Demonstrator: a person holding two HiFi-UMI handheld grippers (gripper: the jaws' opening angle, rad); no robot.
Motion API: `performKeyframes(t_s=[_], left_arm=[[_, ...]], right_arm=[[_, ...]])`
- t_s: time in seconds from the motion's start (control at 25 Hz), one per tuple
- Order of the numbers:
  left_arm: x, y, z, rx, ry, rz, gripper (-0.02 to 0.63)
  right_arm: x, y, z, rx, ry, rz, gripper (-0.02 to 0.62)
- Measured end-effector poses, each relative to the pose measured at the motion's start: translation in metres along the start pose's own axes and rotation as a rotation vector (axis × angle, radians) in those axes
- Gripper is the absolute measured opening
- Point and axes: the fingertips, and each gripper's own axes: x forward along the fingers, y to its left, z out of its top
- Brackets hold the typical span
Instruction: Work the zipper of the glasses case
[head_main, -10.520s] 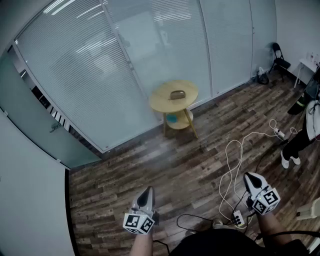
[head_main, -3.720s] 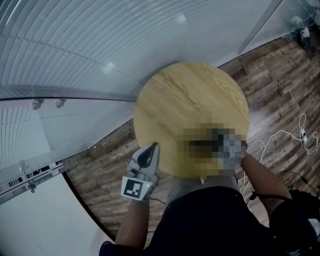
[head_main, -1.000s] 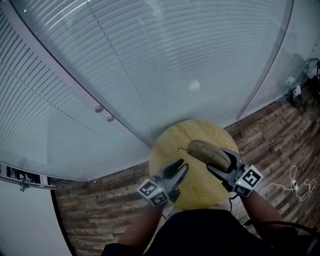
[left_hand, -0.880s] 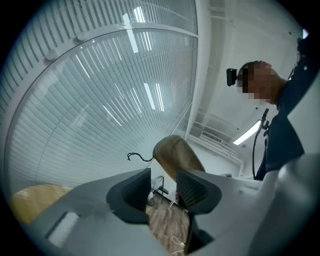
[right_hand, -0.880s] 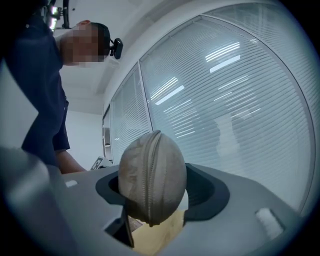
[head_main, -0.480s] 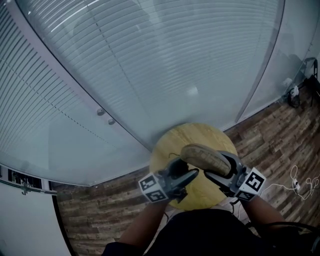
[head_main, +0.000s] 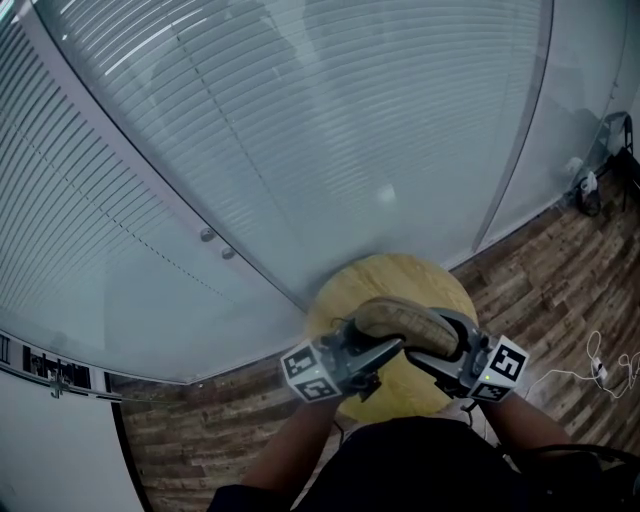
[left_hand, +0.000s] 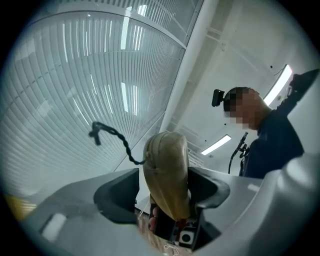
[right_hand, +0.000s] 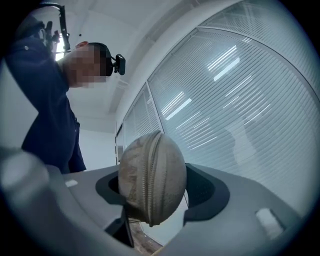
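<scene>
Case (head_main: 405, 320), clamped in right tool (head_main: 436, 340), sits higher; left tool (head_main: 372, 338) just opened around it.

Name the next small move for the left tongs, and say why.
Probably shift the left tongs toward the braided pull cord and close on it. Their jaws have just been opening and stand wide around one end of the glasses case without gripping it, while the right tongs clamp the case. The cord sticks out sideways, outside the jaws.

The tan oval glasses case (head_main: 405, 322), zipped shut, is held level in midair, dark cord (left_hand: 121, 141) trailing.
</scene>
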Motion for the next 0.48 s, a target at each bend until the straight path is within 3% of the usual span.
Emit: performKeyframes(t_s=[0.32, 0.48], left_arm=[[0.024, -0.003, 0.013, 0.018, 0.005, -0.053, 0.316], [0.035, -0.003, 0.011, 0.037, 0.035, -0.04, 0.313]], right_arm=[[0.005, -0.005, -0.003, 0.085, -0.028, 0.032, 0.299], [0.003, -0.009, -0.005, 0.14, -0.04, 0.038, 0.299]])
